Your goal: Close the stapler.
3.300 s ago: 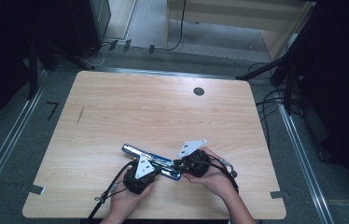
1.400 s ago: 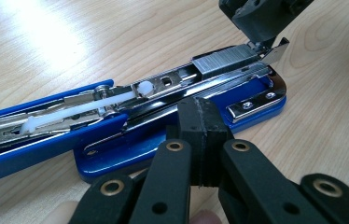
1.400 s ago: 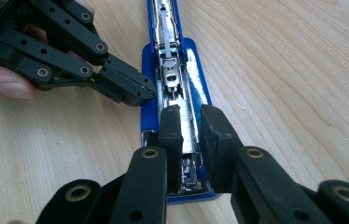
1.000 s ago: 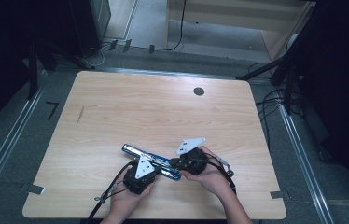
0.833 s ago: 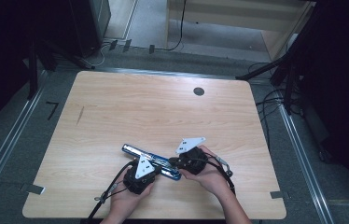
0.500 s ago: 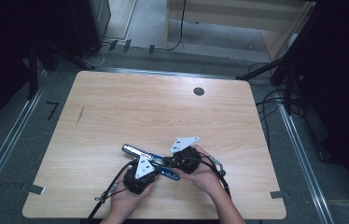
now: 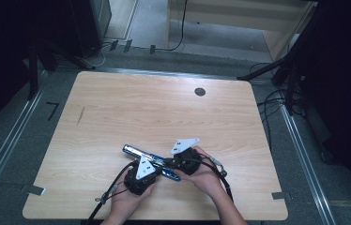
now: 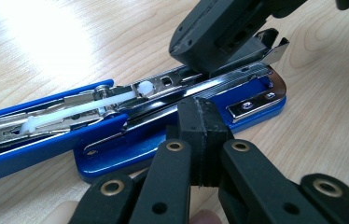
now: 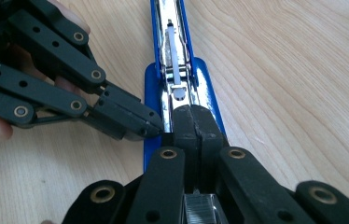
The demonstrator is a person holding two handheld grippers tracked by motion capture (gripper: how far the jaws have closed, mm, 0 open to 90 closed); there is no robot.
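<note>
— Where is the stapler (image 7: 151, 159)?
— Opened flat on the worktop (image 7: 117, 108), near its front edge.
— And the left gripper (image 8: 200, 135)?
— Jaws closed together, tips against the stapler's metal rail.
— The right gripper (image 9: 192, 123)?
— Also closed, pressing down on the staple channel, holding nothing.

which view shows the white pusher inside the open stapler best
The left gripper view: the white pusher lies side-on along the metal channel of the blue stapler, close and sharp. The right gripper view shows it end-on and foreshortened beyond the closed jaws. In the high view the stapler is small, and the pusher cannot be made out.
</note>
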